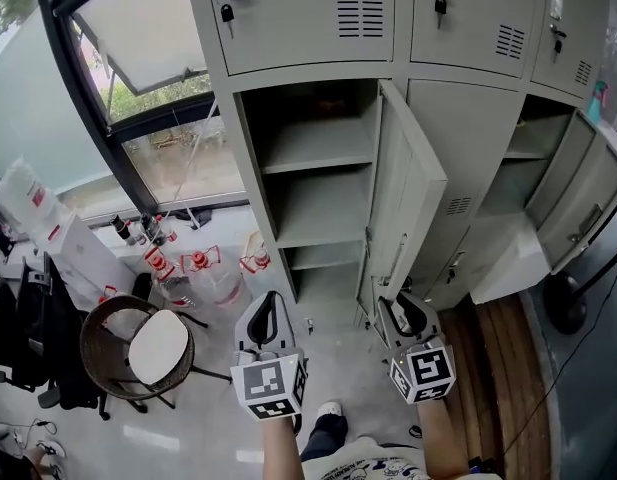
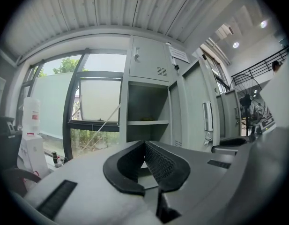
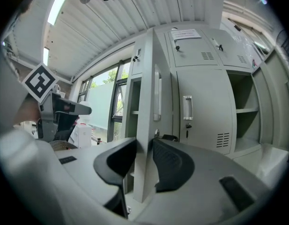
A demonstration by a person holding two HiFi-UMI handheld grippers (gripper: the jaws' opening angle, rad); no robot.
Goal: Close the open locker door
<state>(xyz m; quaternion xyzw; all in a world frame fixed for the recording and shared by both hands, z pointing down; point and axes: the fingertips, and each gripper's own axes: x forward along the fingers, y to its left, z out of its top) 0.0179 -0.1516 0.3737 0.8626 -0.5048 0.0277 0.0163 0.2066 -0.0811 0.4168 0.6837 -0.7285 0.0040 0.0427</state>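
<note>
Grey steel locker door [image 1: 408, 193] stands ajar, its free edge pinched between the right gripper [image 3: 144, 143] pads — both sides touching. Left gripper [image 2: 144, 144] jaws closed together, empty — facing open shelves [image 2: 147, 122].

wicker chair [image 1: 153, 349], bottles [image 1: 199, 262] nr window [image 1: 178, 153]

Open locker door [image 1: 408, 208] jutting into the floor space before a bank of lockers [image 1: 308, 18].
The door's edge fills the gap between the right hand-held gripper's [image 1: 403, 310] jaws. Left of it the open compartment [image 1: 318, 208] offers room above its bare shelves, and the pale floor [image 1: 338, 368] near it lies free around the left hand-held gripper [image 1: 270, 310]. At the left, a wicker chair [image 1: 138, 353] and bottles [image 1: 203, 268] crowd the window [image 1: 178, 158] side. On the right, another open door [image 1: 578, 198] narrows the way.
</note>
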